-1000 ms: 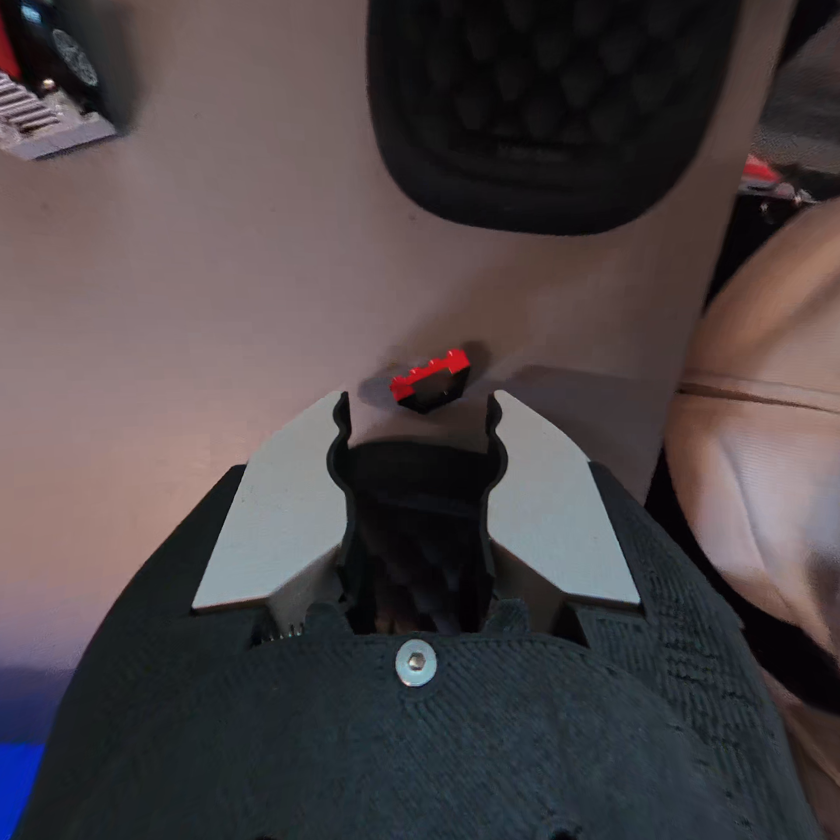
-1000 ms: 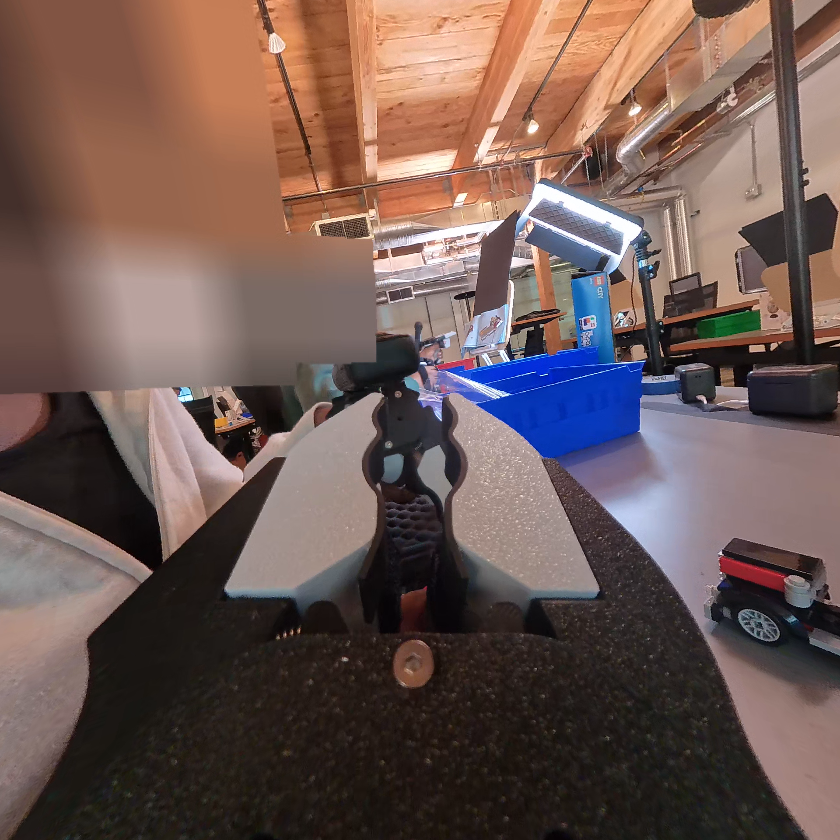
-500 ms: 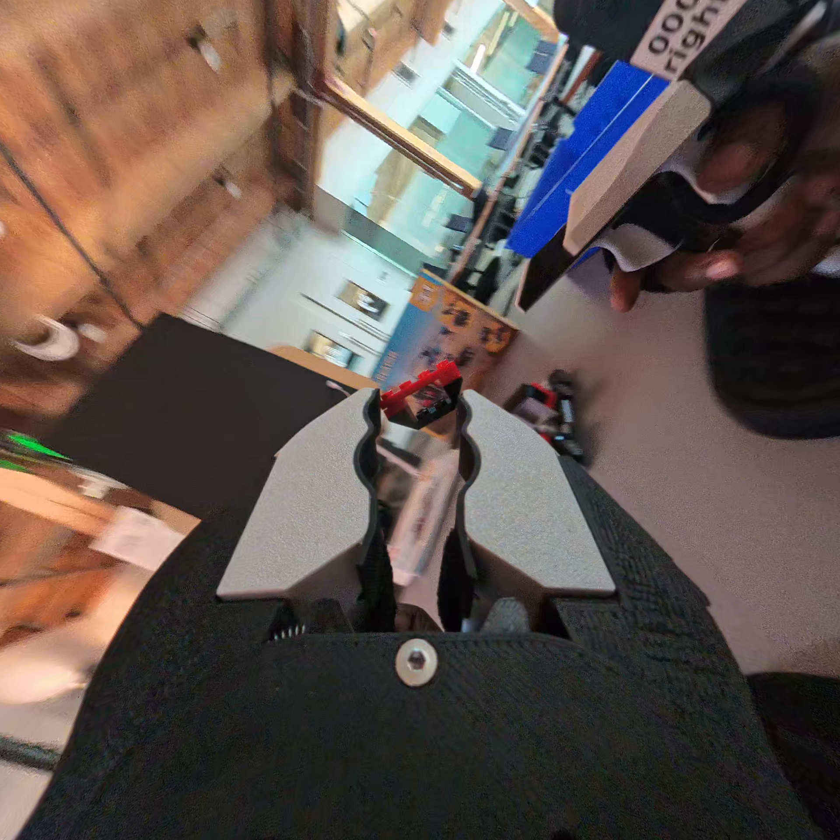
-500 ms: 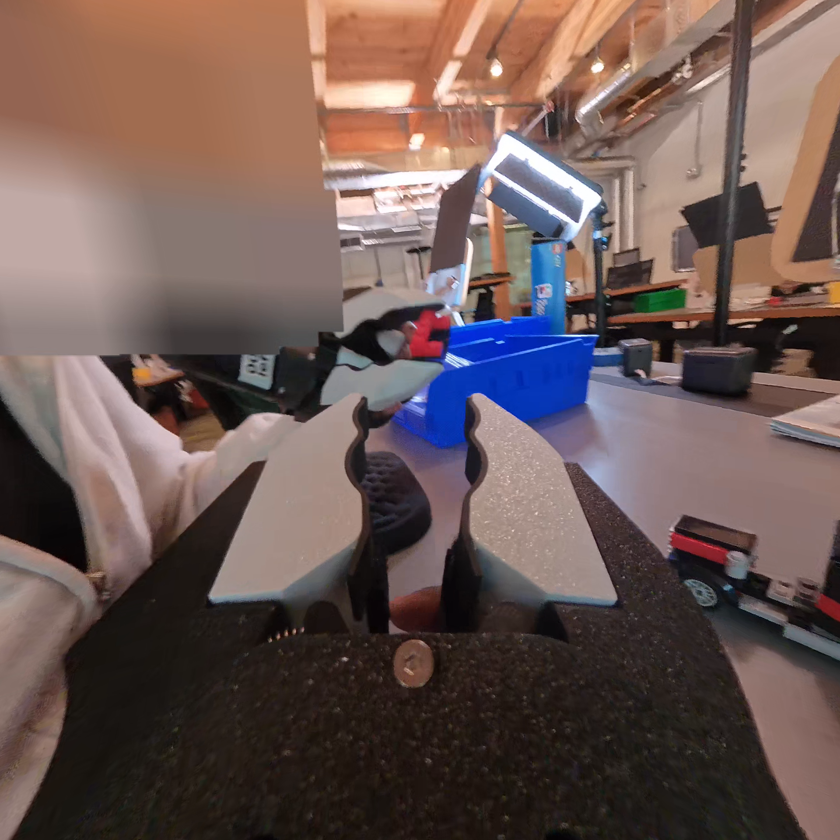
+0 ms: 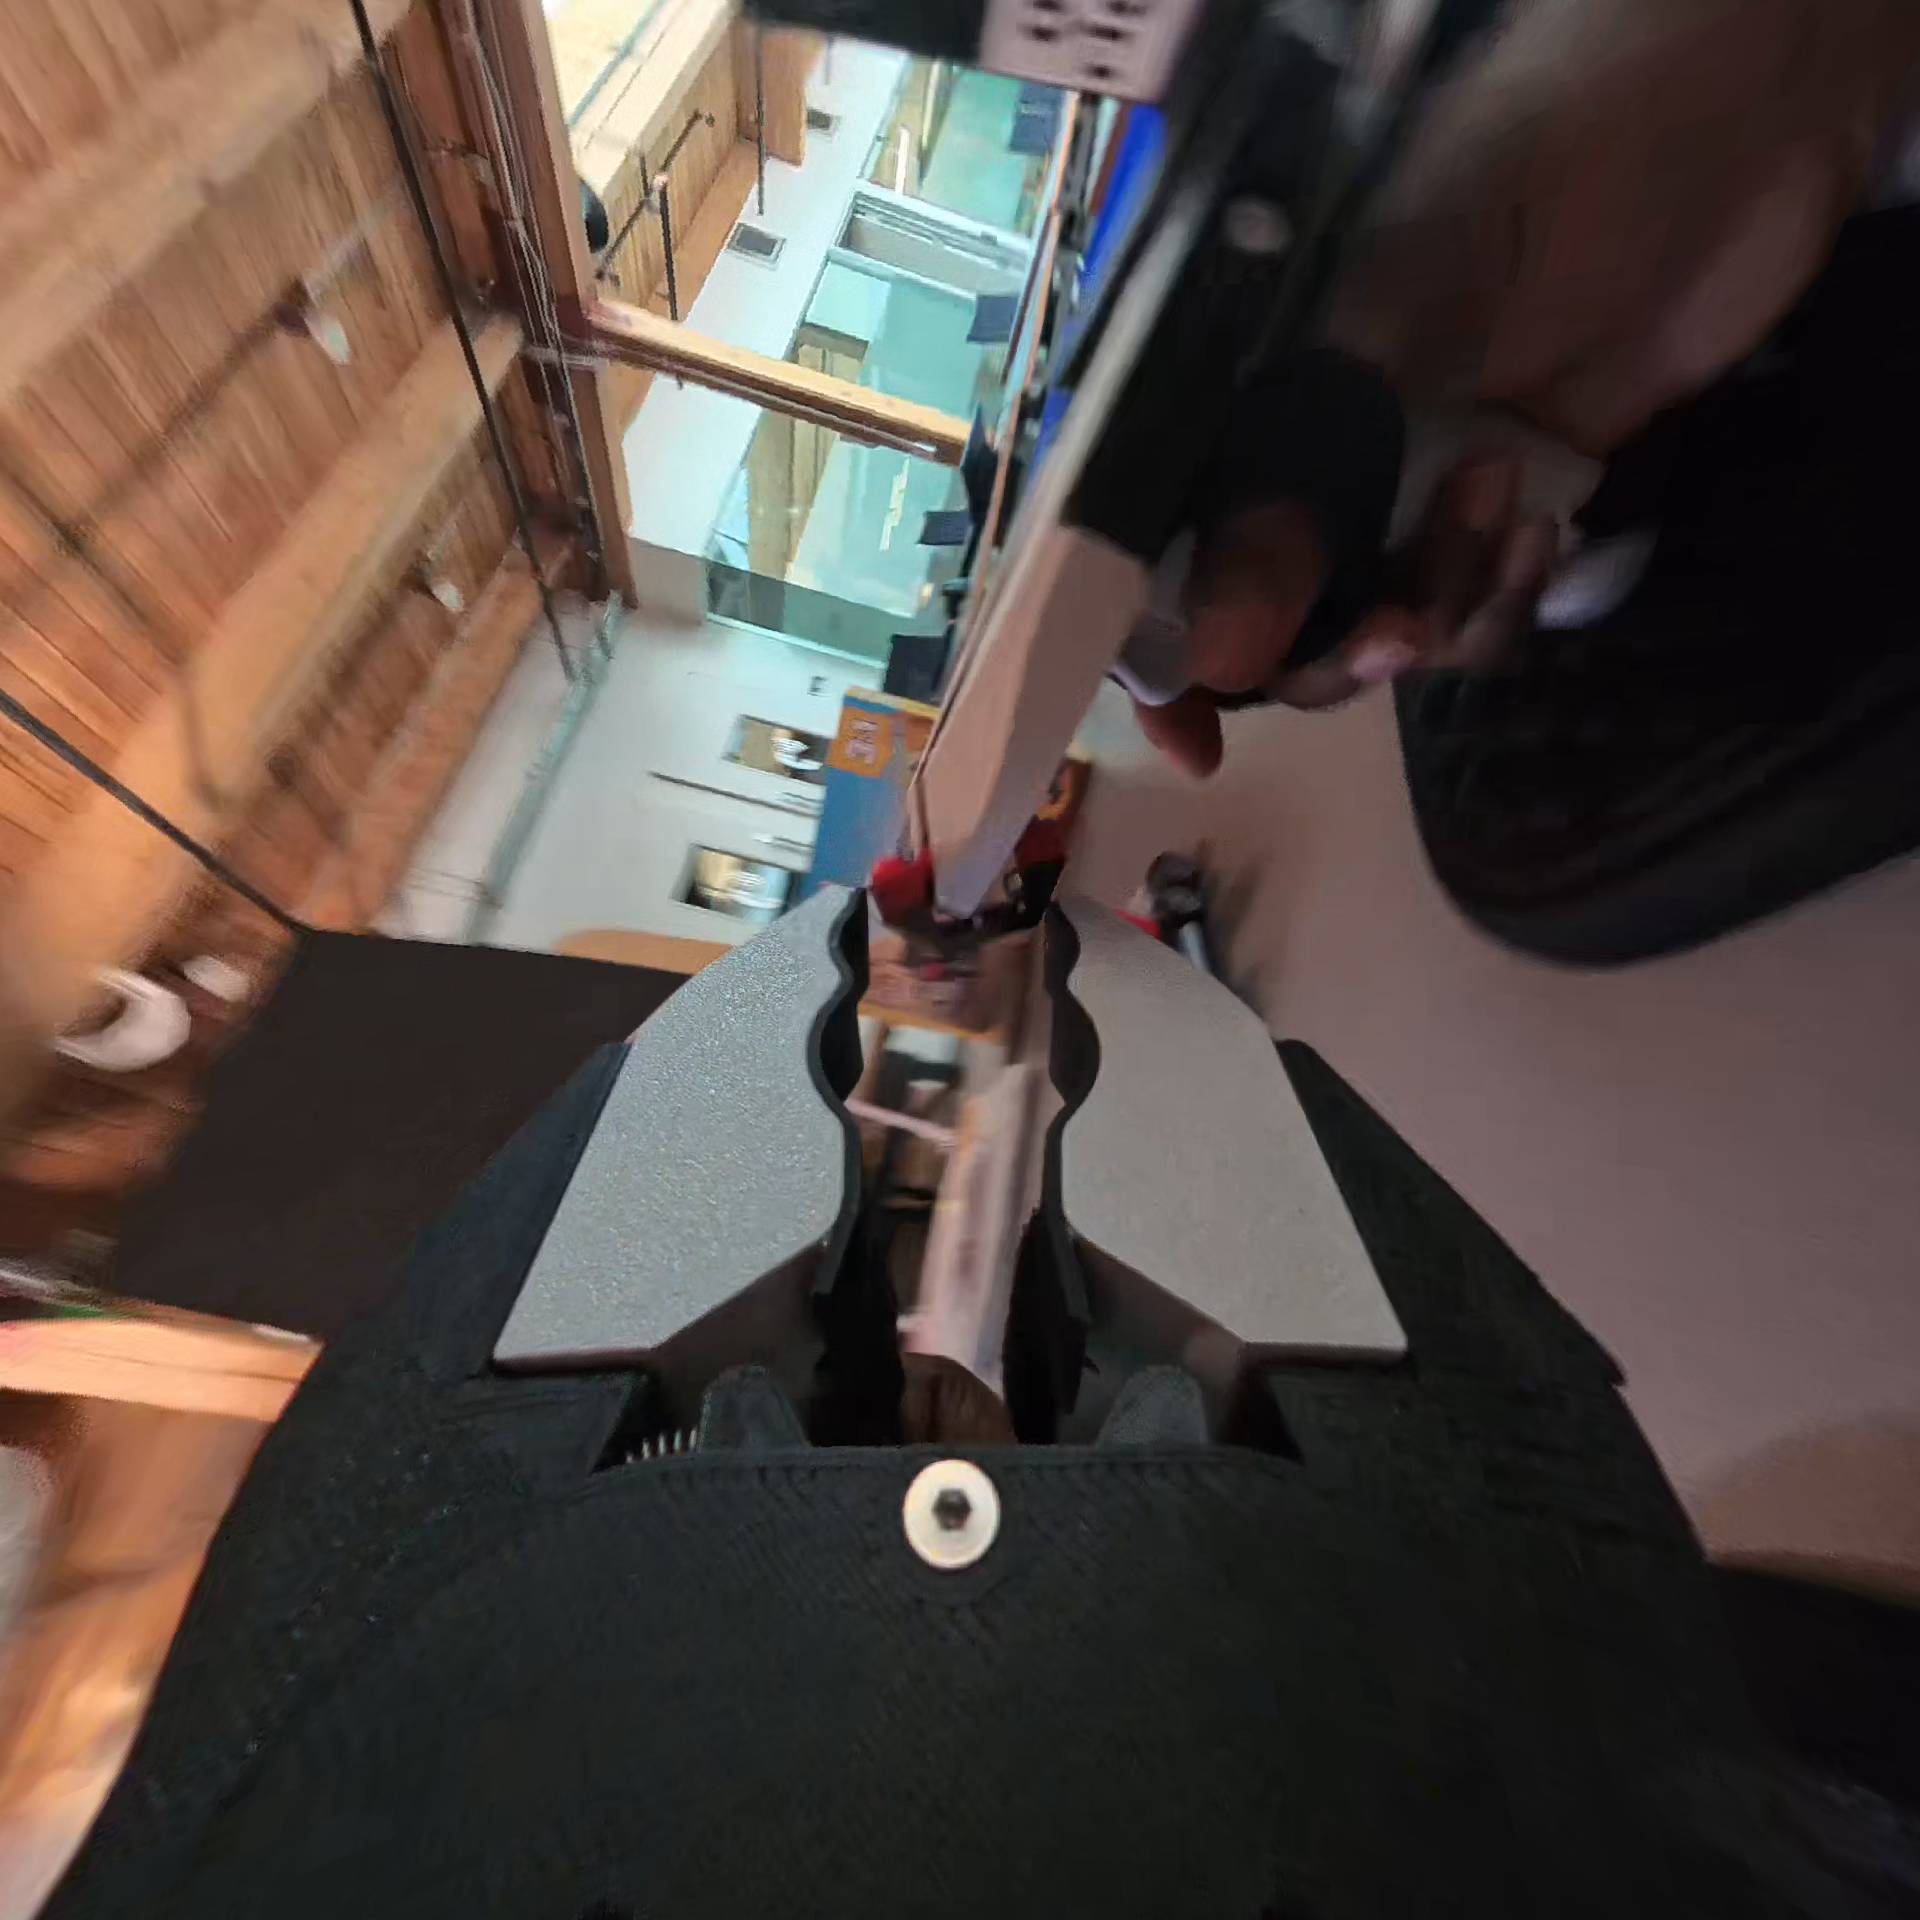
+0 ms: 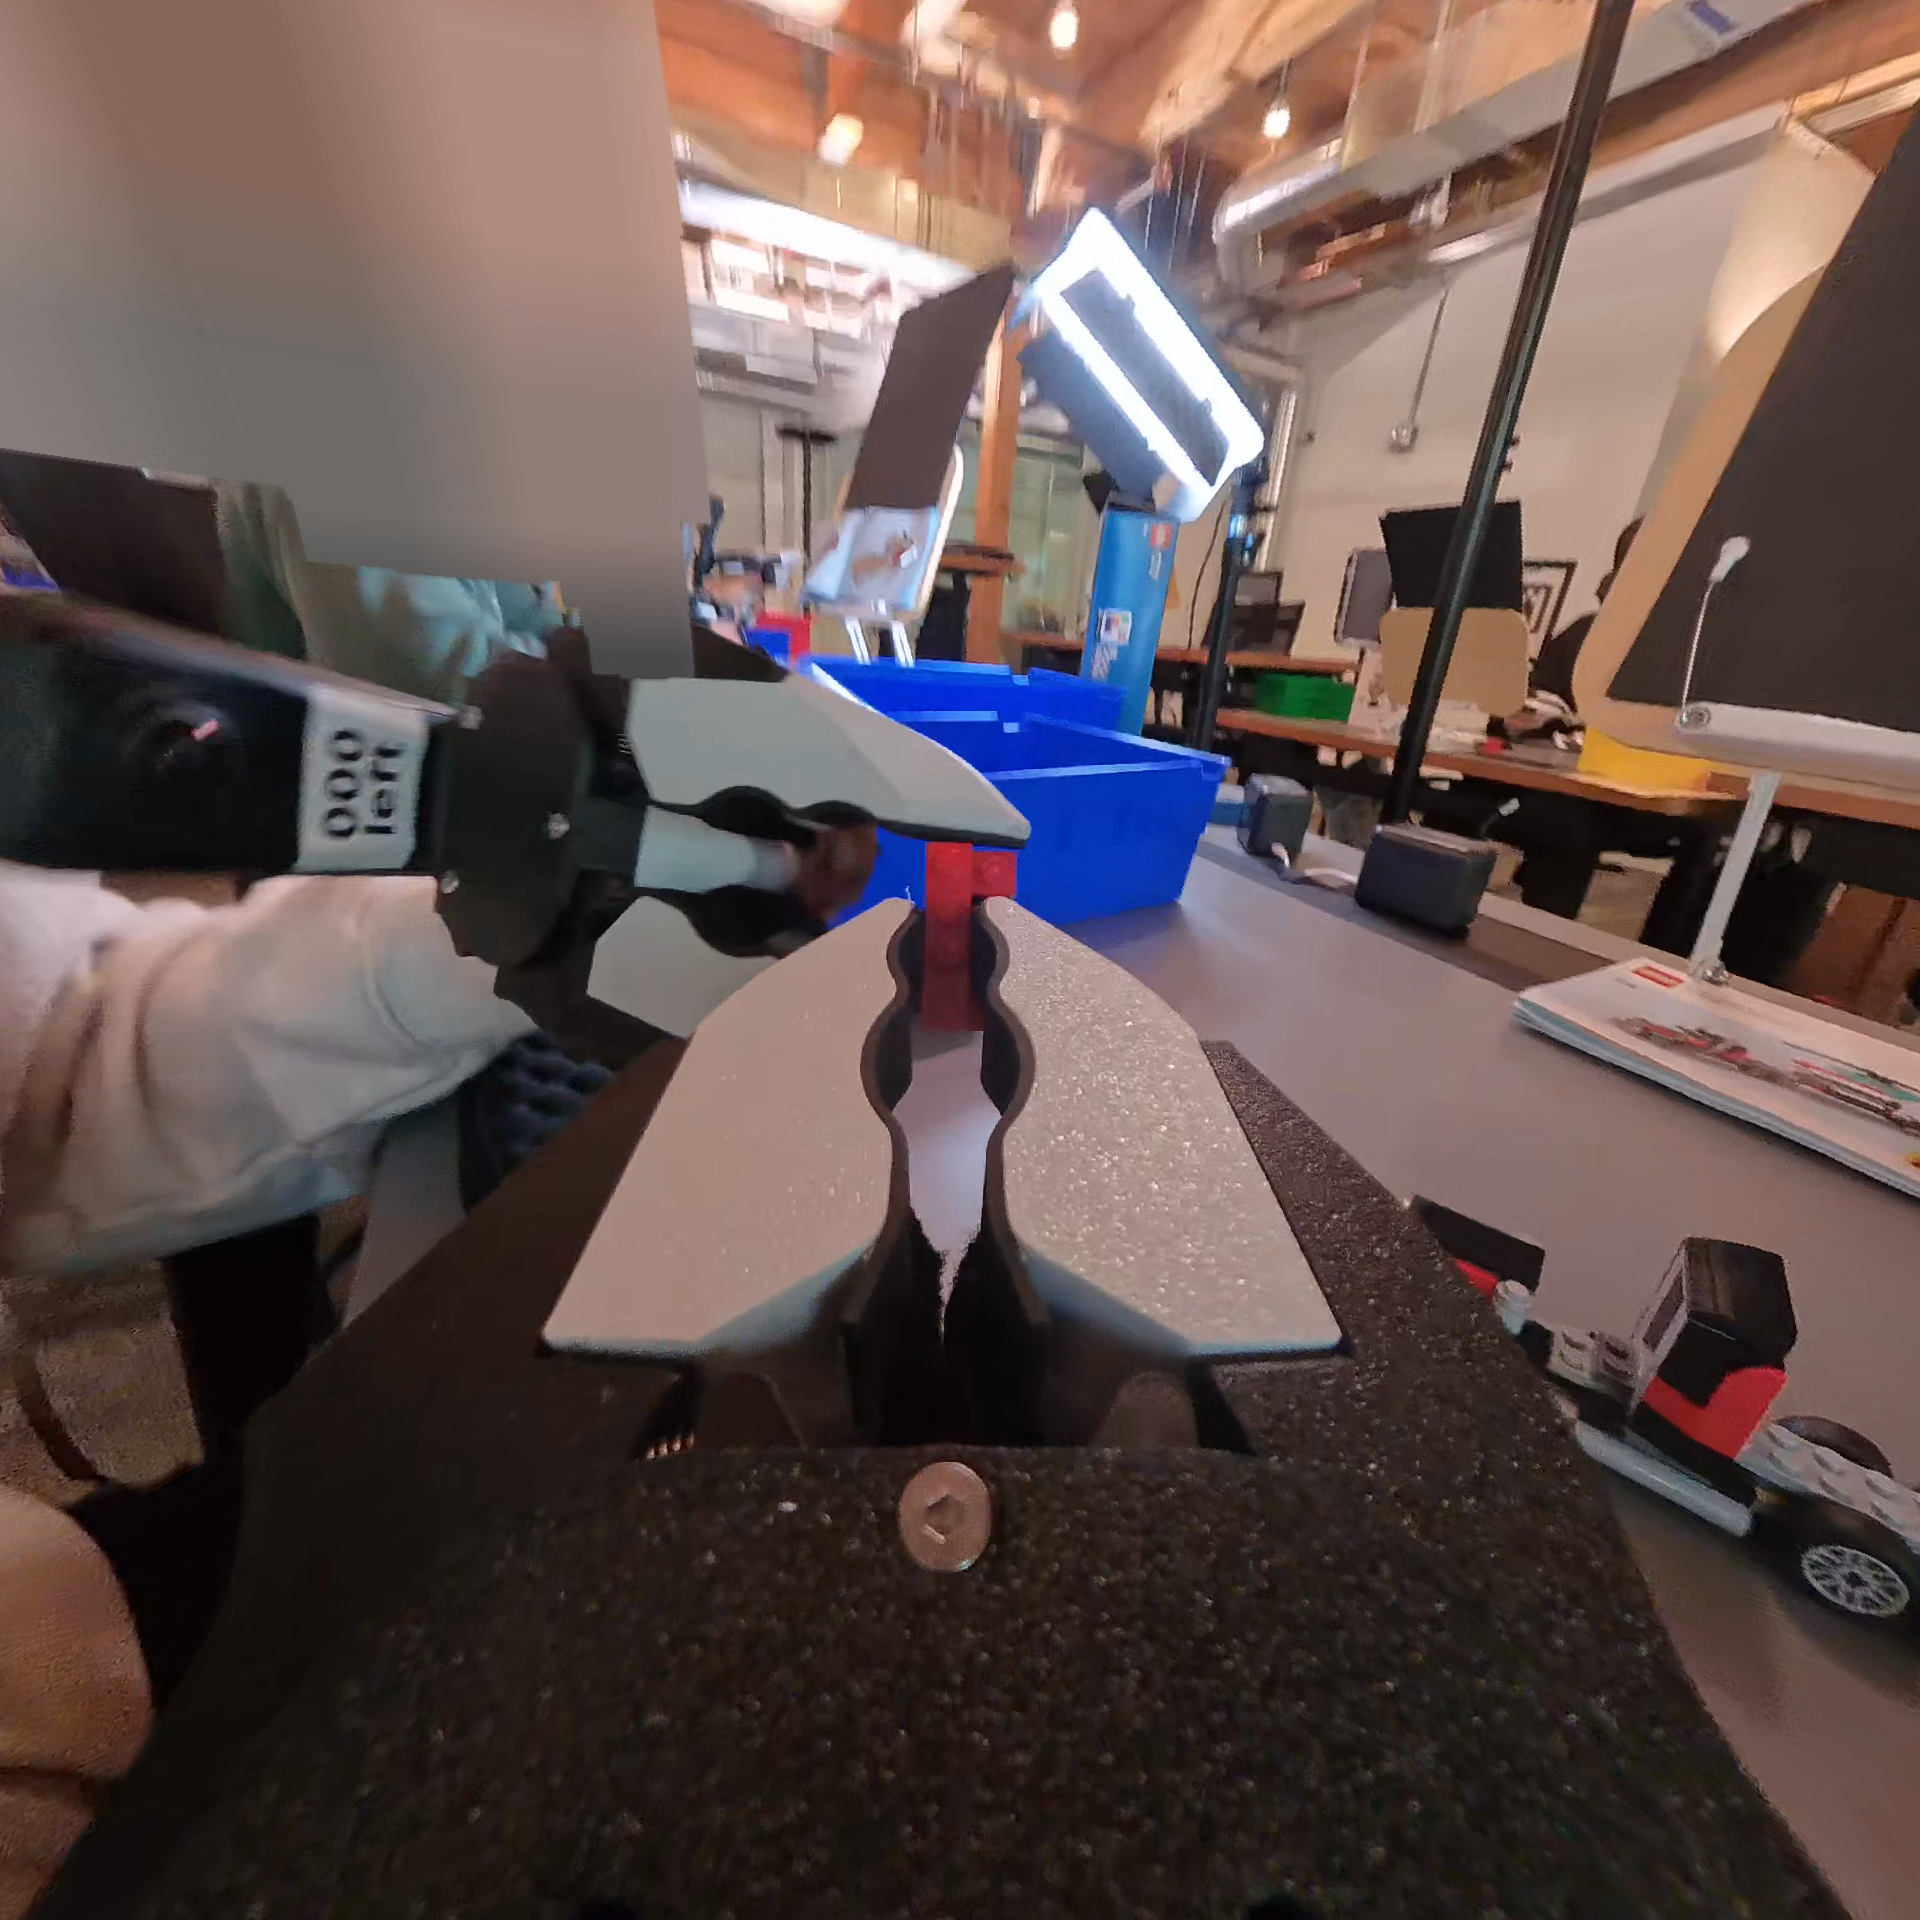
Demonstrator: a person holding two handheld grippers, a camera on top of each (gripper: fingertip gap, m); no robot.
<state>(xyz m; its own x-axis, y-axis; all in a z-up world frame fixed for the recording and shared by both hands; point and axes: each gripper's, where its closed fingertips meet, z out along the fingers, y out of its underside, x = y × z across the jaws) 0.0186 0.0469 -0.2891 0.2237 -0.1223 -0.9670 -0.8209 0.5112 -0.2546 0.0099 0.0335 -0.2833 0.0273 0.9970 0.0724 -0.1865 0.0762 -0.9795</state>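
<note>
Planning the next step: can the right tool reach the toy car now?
Probably not yet: the table toward the toy car is bare, but the right tool is clamped on a red brick piece that the left tool also holds.

— Any writing to be seen?
— A white label point(image 6: 358, 784) with dark print sits on the left gripper point(image 6: 951, 868), left of the blue bin point(image 6: 1081, 790). Behind the bin, a tall blue box point(image 6: 1127, 613) carries a small printed badge. Right of the bin, a booklet point(image 6: 1714, 1049) on the worktop point(image 6: 1403, 997) bears a small red logo.
</note>
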